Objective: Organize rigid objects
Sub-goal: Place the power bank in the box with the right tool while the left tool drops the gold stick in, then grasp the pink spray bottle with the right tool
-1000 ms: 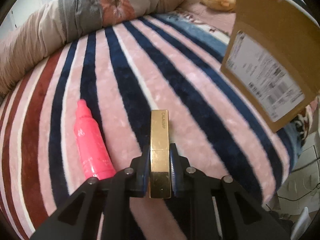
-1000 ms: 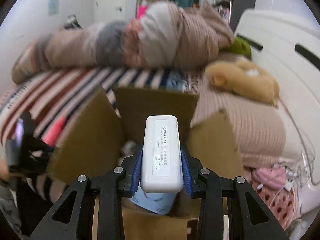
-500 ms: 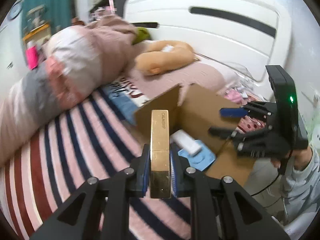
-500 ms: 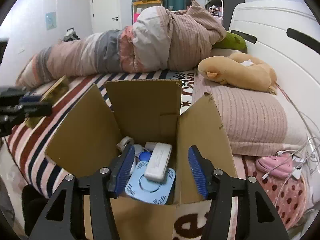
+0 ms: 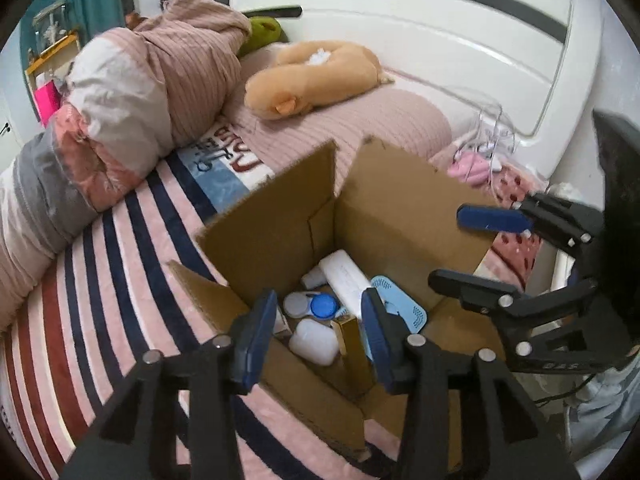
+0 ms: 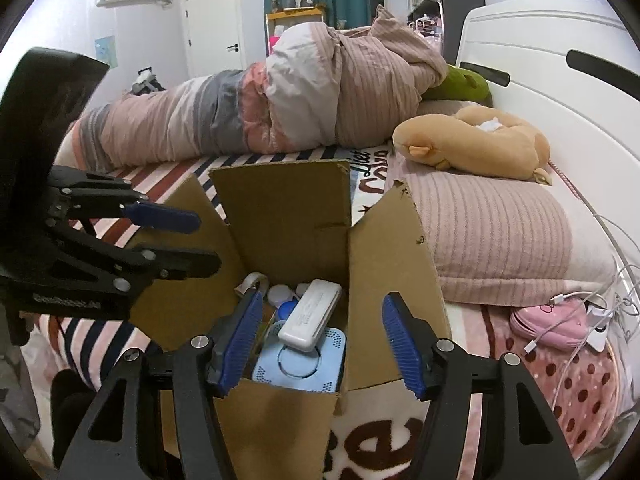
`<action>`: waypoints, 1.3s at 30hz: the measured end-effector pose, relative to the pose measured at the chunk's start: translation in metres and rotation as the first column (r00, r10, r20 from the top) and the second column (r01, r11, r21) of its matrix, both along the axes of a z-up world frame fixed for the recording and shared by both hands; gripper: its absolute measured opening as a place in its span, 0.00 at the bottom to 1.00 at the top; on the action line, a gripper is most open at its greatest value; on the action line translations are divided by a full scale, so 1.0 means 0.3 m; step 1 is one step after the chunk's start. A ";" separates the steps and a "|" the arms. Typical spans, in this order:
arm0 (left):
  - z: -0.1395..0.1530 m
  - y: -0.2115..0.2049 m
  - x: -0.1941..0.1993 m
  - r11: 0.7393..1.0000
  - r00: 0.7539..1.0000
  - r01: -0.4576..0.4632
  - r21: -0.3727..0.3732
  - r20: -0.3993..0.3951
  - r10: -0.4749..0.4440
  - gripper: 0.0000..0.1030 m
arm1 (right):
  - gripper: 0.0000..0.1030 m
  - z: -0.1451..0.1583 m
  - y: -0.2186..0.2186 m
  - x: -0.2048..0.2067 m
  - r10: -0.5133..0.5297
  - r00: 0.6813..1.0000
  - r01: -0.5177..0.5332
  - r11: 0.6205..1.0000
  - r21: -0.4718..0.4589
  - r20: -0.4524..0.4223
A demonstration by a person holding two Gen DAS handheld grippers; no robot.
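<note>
Gold lipstick case (image 5: 353, 346) inside cardboard box (image 5: 400, 208) on bed, long axis leaning upright against near wall; lettering unreadable. Left gripper (image 5: 314, 336) and right gripper (image 6: 322, 342) fingers spread wide, empty.

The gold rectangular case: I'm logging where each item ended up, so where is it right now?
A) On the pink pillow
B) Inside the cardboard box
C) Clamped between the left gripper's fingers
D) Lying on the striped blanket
B: the gold rectangular case stands against the near wall inside the cardboard box, among other small items, while the left gripper hangs open above it, holding nothing.
</note>
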State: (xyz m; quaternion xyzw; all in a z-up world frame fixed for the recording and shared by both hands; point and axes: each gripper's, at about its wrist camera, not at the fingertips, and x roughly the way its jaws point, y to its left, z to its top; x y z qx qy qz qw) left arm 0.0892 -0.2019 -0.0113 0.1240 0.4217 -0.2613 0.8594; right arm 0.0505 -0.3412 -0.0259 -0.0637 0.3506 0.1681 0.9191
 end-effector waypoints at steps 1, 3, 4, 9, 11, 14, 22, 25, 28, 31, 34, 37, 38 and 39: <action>0.021 0.026 -0.010 1.000 1.000 -0.012 -0.017 0.013 0.013 0.39 | 0.57 0.003 0.005 -0.003 0.003 1.000 -0.003 1.000 -0.001 0.003; 0.056 0.080 -0.032 0.999 0.999 -0.035 -0.041 0.037 0.037 0.43 | 0.57 0.014 0.022 -0.009 0.013 1.000 -0.013 1.000 -0.001 0.012; 0.078 0.116 -0.048 0.997 0.997 -0.052 -0.054 0.052 0.054 0.44 | 0.57 0.018 0.027 -0.009 0.019 1.000 -0.019 1.000 -0.001 0.016; 0.138 0.346 -0.127 0.984 0.977 -0.164 -0.070 0.127 0.172 0.58 | 0.57 0.073 0.116 -0.045 0.084 0.994 -0.087 0.995 0.043 0.064; 0.133 0.447 -0.151 0.974 0.966 -0.216 -0.065 0.135 0.223 0.60 | 0.57 0.102 0.174 -0.073 0.153 0.984 -0.160 0.984 0.079 0.092; 0.083 0.617 -0.192 0.954 0.945 -0.297 -0.049 0.128 0.301 0.64 | 0.57 0.134 0.297 -0.121 0.260 0.958 -0.273 0.956 0.109 0.121; -0.164 0.935 -0.269 0.895 0.897 -0.440 -0.079 0.011 0.442 0.68 | 0.57 -0.031 0.727 -0.137 0.450 0.892 -0.437 0.884 0.167 -0.051; -0.256 0.989 -0.280 0.880 0.887 -0.462 -0.107 -0.041 0.460 0.68 | 0.57 -0.220 0.869 -0.050 0.422 0.886 -0.403 0.906 0.130 -0.193; -0.313 1.023 -0.284 0.871 0.882 -0.471 -0.139 -0.073 0.465 0.68 | 0.57 -0.349 0.944 0.039 0.403 0.874 -0.366 0.913 0.179 -0.271; -0.339 1.044 -0.289 0.858 0.872 -0.490 -0.155 -0.086 0.482 0.68 | 0.57 -0.420 1.013 0.107 0.417 0.855 -0.367 0.907 0.207 -0.309; -0.353 1.064 -0.290 0.847 0.862 -0.507 -0.158 -0.093 0.498 0.68 | 0.56 -0.477 1.067 0.148 0.405 0.844 -0.356 0.913 0.199 -0.351; -0.349 1.075 -0.286 0.837 0.857 -0.516 -0.183 -0.103 0.506 0.68 | 0.27 -0.503 1.087 0.165 0.372 0.857 -0.354 0.928 0.118 -0.356; -0.344 1.076 -0.285 0.836 0.858 -0.514 -0.195 -0.106 0.503 0.68 | 0.26 -0.494 1.080 0.163 0.375 0.859 -0.360 0.927 0.108 -0.350; -0.339 1.073 -0.285 0.836 0.862 -0.507 -0.210 -0.109 0.495 0.68 | 0.26 -0.479 1.065 0.151 0.370 0.867 -0.360 0.928 0.093 -0.333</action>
